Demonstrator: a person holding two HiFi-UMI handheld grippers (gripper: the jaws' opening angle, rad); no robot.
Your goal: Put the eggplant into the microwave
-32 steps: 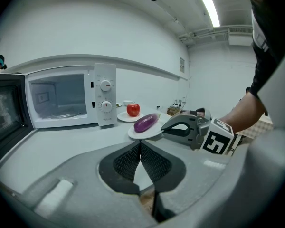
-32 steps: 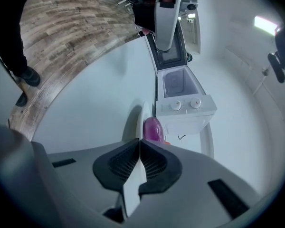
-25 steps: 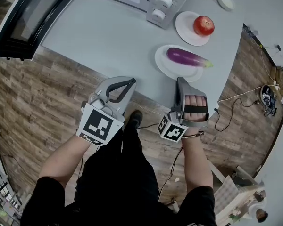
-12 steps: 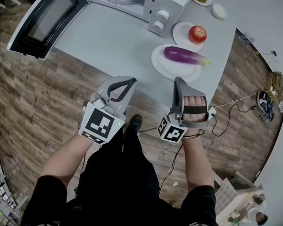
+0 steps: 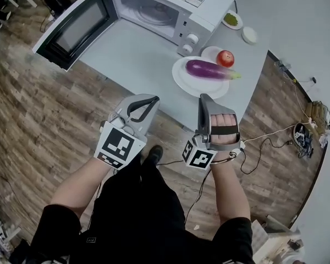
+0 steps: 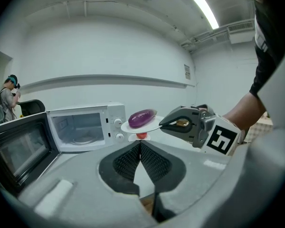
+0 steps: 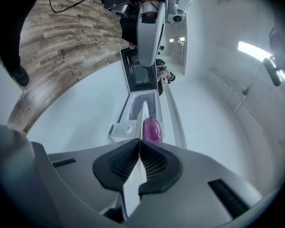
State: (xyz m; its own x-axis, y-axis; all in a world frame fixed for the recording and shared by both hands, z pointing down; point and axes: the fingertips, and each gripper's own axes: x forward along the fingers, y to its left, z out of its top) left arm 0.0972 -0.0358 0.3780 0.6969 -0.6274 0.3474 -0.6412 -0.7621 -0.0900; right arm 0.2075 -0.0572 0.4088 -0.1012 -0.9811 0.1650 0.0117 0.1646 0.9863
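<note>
A purple eggplant [image 5: 205, 69] lies on a white plate [image 5: 182, 79] near the table's front edge, right of the white microwave [image 5: 170, 10]. The microwave door [image 5: 74, 26] stands open to the left and its cavity holds only a glass turntable. My left gripper [image 5: 152, 100] and right gripper [image 5: 205, 99] hover in front of the table edge, short of the plate, both shut with nothing in them. In the left gripper view the eggplant [image 6: 141, 118] sits just past my shut left gripper [image 6: 140, 144], and the right gripper [image 6: 164, 123] shows beside it. The right gripper view is rolled sideways, with the eggplant [image 7: 152, 129] beyond the shut right gripper [image 7: 139, 142].
A red apple [image 5: 225, 58] sits on a small plate behind the eggplant. Farther back stand a small dish of green food [image 5: 231, 20] and a white bowl [image 5: 249, 34]. Cables [image 5: 269, 142] trail over the wooden floor at the right. A person [image 6: 8, 99] stands far left.
Both grippers have risen toward table height, still shut. The head view has tilted, so the microwave, its open door and the plates now sit lower and fuller in the picture.
</note>
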